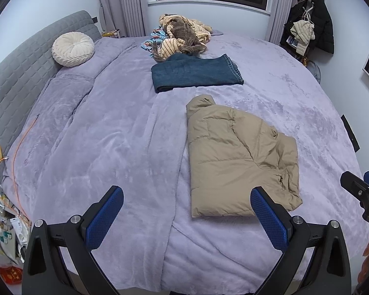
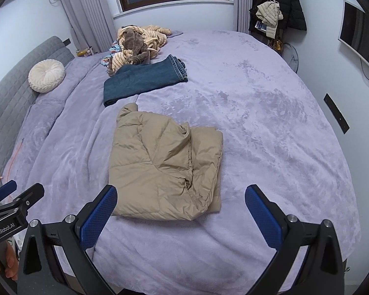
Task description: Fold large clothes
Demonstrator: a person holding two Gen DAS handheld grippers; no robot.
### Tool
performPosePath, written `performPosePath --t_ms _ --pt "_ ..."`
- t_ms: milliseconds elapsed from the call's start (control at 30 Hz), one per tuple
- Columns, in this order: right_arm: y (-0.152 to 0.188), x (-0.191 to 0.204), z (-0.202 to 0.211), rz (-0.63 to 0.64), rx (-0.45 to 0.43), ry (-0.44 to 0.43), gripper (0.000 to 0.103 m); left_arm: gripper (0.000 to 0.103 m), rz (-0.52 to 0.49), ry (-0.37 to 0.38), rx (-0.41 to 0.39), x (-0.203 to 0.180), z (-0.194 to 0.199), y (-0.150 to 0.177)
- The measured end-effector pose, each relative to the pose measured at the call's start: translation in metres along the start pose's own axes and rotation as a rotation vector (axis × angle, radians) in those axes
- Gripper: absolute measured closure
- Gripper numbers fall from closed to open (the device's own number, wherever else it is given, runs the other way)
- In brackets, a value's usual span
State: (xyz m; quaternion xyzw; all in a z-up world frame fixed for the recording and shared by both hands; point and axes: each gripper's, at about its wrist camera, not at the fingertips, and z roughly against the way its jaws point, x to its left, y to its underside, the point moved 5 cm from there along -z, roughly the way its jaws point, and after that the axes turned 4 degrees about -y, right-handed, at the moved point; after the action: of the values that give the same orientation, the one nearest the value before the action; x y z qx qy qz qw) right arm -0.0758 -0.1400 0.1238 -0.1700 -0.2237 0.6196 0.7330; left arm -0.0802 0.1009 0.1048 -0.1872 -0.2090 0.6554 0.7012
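Note:
A tan puffer jacket (image 1: 241,157) (image 2: 164,167) lies folded into a compact bundle on the purple bed (image 1: 98,147) (image 2: 270,135). Behind it rests a folded pair of blue jeans (image 1: 196,73) (image 2: 145,78). My left gripper (image 1: 187,204) hovers open over the near edge of the bed, its right pad just in front of the jacket's near corner, nothing between its fingers. My right gripper (image 2: 180,202) is wide open above the jacket's near edge, apart from the cloth. Each gripper shows at the side of the other's view.
A heap of striped and brown clothes (image 1: 182,36) (image 2: 137,41) sits at the far end of the bed. A round cream cushion (image 1: 72,49) (image 2: 46,75) leans by the grey headboard (image 1: 17,73). Coats hang on a rack (image 1: 310,19) at the back right. Clutter lies on the floor (image 1: 7,223) at the left.

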Motion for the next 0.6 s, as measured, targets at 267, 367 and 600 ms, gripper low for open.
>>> performPosePath --t_ms 267,367,600 --pt "-0.0024 0.0007 0.0004 0.003 -0.002 -0.001 0.0 0.0 0.007 -0.006 -0.006 0.0023 0.0035 0.0026" --pt "-0.0025 0.0008 0.0004 0.0 -0.001 -0.004 0.0 0.0 0.008 -0.006 -0.006 0.0028 0.0035 0.0027" --pt "-0.0019 0.0009 0.0006 0.002 -0.002 -0.002 0.0 0.0 0.008 -0.006 -0.005 0.0029 0.0041 0.0035"
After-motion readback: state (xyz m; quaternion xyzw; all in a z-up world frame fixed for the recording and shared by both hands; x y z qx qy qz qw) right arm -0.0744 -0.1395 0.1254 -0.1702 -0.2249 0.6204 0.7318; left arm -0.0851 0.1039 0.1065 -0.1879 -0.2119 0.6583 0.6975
